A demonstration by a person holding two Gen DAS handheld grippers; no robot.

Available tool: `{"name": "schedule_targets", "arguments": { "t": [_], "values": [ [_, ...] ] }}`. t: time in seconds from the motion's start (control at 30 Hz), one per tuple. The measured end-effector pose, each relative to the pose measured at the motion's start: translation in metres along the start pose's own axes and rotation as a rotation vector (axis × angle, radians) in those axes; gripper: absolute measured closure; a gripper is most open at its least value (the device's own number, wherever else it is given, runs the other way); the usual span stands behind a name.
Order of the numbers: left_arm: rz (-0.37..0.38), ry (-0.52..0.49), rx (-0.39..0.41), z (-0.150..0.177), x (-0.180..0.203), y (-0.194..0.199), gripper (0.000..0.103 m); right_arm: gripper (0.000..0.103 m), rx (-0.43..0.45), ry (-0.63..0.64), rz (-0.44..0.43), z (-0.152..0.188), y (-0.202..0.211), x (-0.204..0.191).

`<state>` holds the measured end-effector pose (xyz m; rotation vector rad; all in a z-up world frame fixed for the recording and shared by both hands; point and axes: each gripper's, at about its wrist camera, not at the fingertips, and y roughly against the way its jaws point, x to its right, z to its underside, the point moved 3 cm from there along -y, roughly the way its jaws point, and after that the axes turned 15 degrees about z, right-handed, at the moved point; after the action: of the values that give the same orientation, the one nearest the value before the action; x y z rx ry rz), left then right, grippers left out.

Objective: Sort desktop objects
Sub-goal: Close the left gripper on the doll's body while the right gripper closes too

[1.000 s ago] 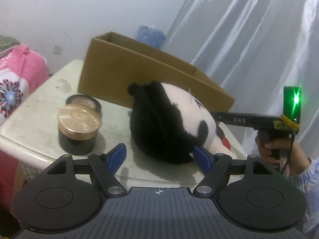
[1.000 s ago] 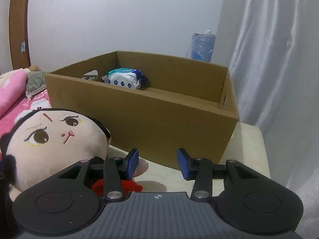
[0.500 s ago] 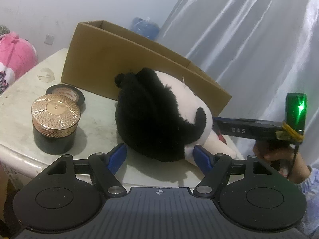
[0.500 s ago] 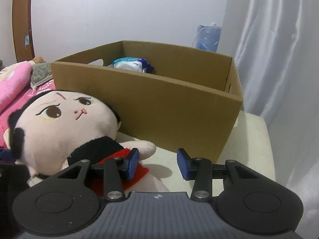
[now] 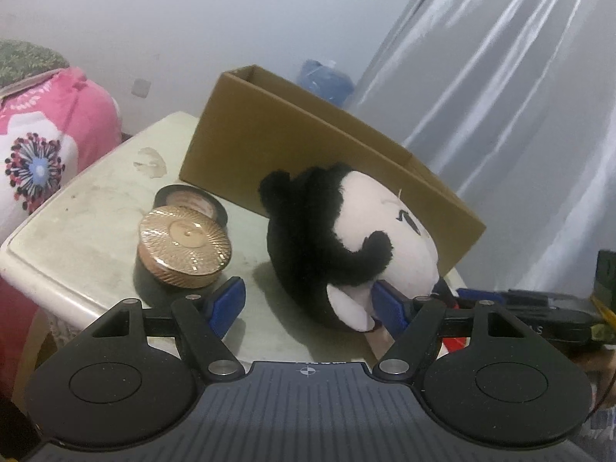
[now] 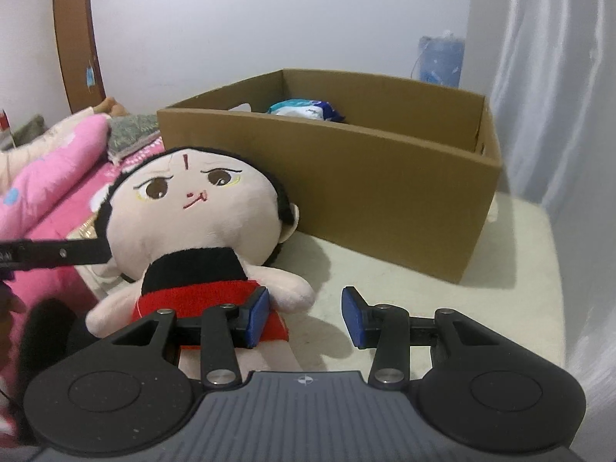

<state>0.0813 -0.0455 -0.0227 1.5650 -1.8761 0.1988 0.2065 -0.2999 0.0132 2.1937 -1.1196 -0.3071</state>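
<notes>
— While a wipes packet point(image 6: 306, 109) already lies in the cardboard box point(image 6: 385, 192), what is left?
— The plush doll point(image 6: 192, 223) and gold-lidded jar point(image 5: 184, 248) sit on the table point(image 5: 88, 208).
— And the grippers?
— The left gripper point(image 5: 308, 304) gapes around the doll's head; the right gripper point(image 6: 304, 313) is apart, empty.

White wall point(image 6: 269, 19), silvery curtain point(image 5: 500, 96), brown door point(image 6: 75, 46)
</notes>
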Motion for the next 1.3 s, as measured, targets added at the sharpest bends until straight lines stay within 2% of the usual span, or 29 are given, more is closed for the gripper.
{"name": "schedule_targets", "arguments": {
  "t": [0.1,0.23,0.33,0.47,0.53,0.63,0.97,1.07,1.2,1.3],
  "values": [
    [0.001,0.013,0.009,0.001,-0.001,0.003,0.03,0.058,-0.02,-0.061,-0.04,-0.005,-0.002,0.01],
    [0.018,0.066,0.024,0.001,-0.005,0.01,0.029,0.056,-0.004,-0.144,-0.087,-0.012,-0.001,0.025],
    [0.04,0.082,0.034,-0.001,-0.003,0.016,0.027,0.047,0.004,-0.193,-0.109,-0.017,-0.003,0.031],
    [0.053,0.094,0.039,-0.001,-0.002,0.014,0.016,0.046,-0.011,-0.204,-0.146,-0.018,-0.013,0.029],
    [0.064,0.104,0.022,0.0,-0.002,0.01,0.018,0.047,-0.03,-0.181,-0.162,-0.015,-0.018,0.022],
    [0.08,0.086,-0.023,0.002,0.003,0.001,0.033,0.047,0.006,-0.138,-0.192,-0.011,-0.015,0.013],
    [0.093,0.075,-0.035,0.0,0.0,-0.014,0.031,0.05,-0.027,-0.19,-0.251,-0.001,-0.012,0.013],
    [0.112,0.086,-0.035,-0.001,-0.003,-0.017,0.031,0.056,-0.023,-0.192,-0.258,0.001,-0.009,0.011],
    [0.142,0.105,-0.03,-0.001,-0.008,-0.021,0.031,0.056,-0.024,-0.181,-0.258,0.003,-0.006,0.006],
    [0.155,0.136,-0.018,0.0,-0.013,-0.02,0.029,0.056,-0.041,-0.207,-0.296,0.004,-0.007,0.006]
  ]
}}
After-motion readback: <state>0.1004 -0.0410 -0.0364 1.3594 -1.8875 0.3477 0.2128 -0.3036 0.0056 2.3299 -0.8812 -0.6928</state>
